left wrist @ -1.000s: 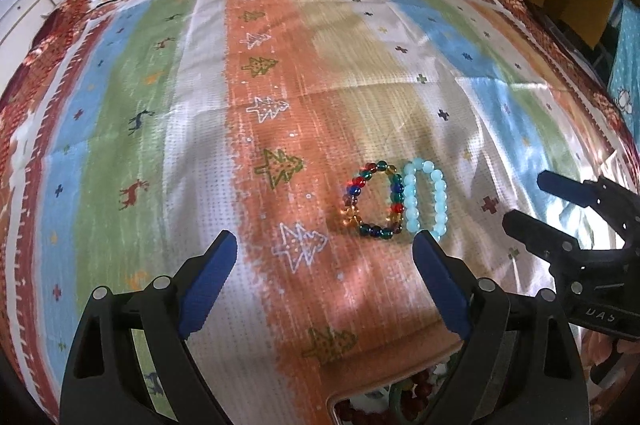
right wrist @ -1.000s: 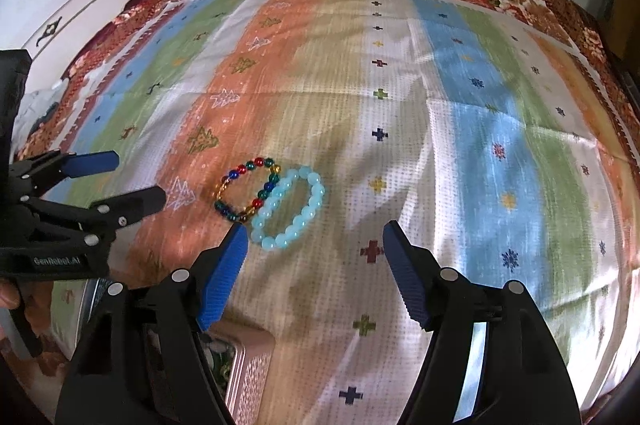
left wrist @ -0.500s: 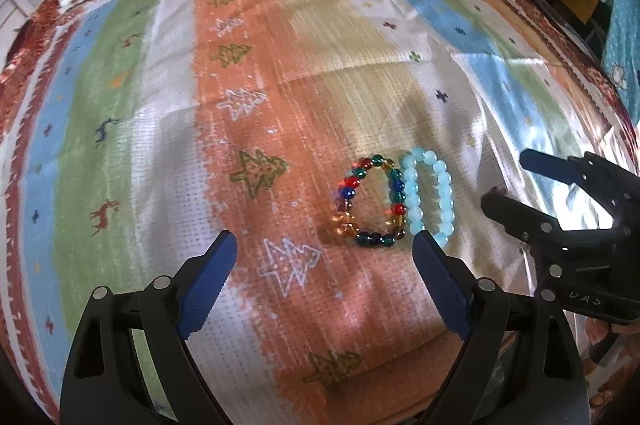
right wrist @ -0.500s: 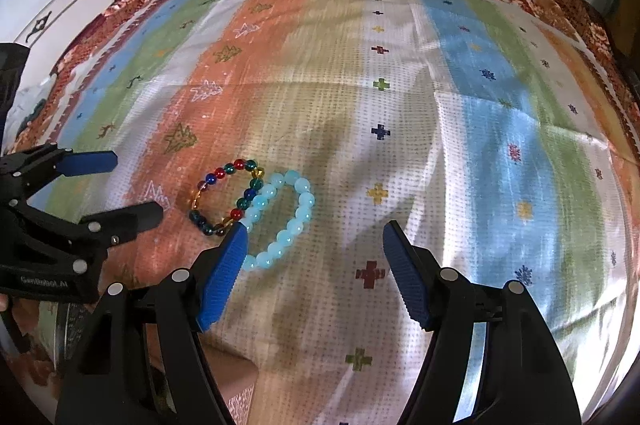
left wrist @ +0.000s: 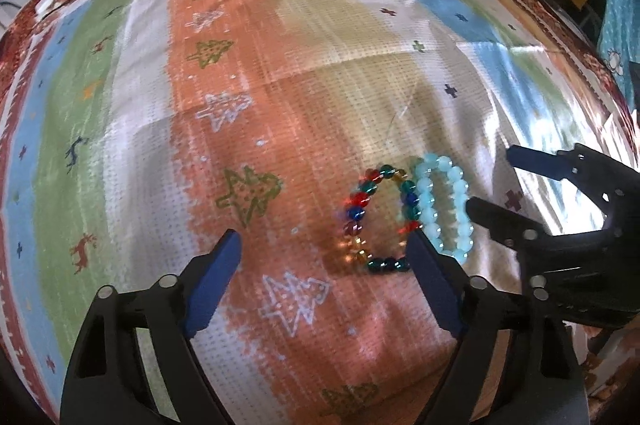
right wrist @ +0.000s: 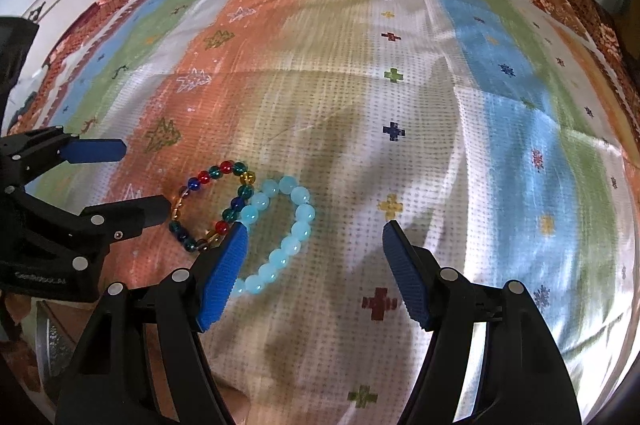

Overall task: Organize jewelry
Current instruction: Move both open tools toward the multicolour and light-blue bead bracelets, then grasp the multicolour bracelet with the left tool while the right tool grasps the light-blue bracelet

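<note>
From the left wrist, a bracelet of round glassy beads in red, blue, green and amber (left wrist: 376, 221) lies in a flat oval on the striped, tree-patterned cloth (left wrist: 248, 73), touching a bracelet of milky pale-blue round beads (left wrist: 444, 205) beside it. The left gripper (left wrist: 324, 253) is closing, fingers still spread, nothing pinched; its right finger (left wrist: 434, 289) overlaps the multicoloured loop's edge. From the right wrist, the right gripper (right wrist: 314, 245) fingers stand spread and empty, the pale-blue bracelet (right wrist: 280, 233) just ahead of the left finger (right wrist: 224, 273), the multicoloured one (right wrist: 212, 205) beyond it.
</note>
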### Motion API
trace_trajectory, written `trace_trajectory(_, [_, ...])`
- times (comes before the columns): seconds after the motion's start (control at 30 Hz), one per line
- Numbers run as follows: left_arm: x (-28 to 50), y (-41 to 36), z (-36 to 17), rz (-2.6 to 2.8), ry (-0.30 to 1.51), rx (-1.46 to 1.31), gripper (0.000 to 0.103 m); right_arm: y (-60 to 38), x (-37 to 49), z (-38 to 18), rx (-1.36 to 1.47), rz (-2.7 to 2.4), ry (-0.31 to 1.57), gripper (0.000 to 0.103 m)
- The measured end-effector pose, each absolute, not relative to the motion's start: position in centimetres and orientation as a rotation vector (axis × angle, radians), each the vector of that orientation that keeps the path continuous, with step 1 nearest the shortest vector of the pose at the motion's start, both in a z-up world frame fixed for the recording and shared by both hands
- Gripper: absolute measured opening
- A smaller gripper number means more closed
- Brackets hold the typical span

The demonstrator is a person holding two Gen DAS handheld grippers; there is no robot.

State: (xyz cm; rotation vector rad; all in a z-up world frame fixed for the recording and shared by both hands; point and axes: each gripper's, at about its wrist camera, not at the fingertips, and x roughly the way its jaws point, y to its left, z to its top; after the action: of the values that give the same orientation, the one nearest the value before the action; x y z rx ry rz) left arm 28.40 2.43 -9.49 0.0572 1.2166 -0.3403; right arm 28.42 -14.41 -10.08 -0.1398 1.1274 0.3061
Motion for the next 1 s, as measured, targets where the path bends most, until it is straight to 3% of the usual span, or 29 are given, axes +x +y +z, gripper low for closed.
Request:
trace_trajectory(0.23, [29.5, 1.7, -10.8, -0.375, 1.261, 0.077, 0.059, -14.2, 28.7, -10.8, -0.169, 0.304, 1.132, 0.07])
trace_trajectory(0.37, [29.8, 1.7, -11.4, -0.377, 1.267, 0.082, 0.057, -14.0, 28.7, -11.5, -0.179, 0.303, 1.151, 0.068])
trace_trajectory(0.43, [29.8, 1.6, -11.6, -0.381, 1.26, 0.093, 0.057, -13.9, 28.7, -11.8, -0.189, 0.304, 1.158, 0.062])
trace_trajectory(0.67, [29.9, 1.3, -12.2, -0.372, 1.244, 0.155, 0.052, -13.1, 28.4, -12.2, -0.247, 0.3, 1.144, 0.062])
trace_trajectory(0.87, [29.9, 1.4, -12.1, -0.367, 1.223, 0.2, 0.039, -12.8, 28.7, -12.5, -0.261, 0.311, 1.157, 0.062])
trace_trajectory(1.0, [30.2, 2.1, -12.1, -0.341, 1.229, 0.186, 0.02, -13.3, 29.0, -12.4, -0.236, 0.298, 1.17, 0.047])
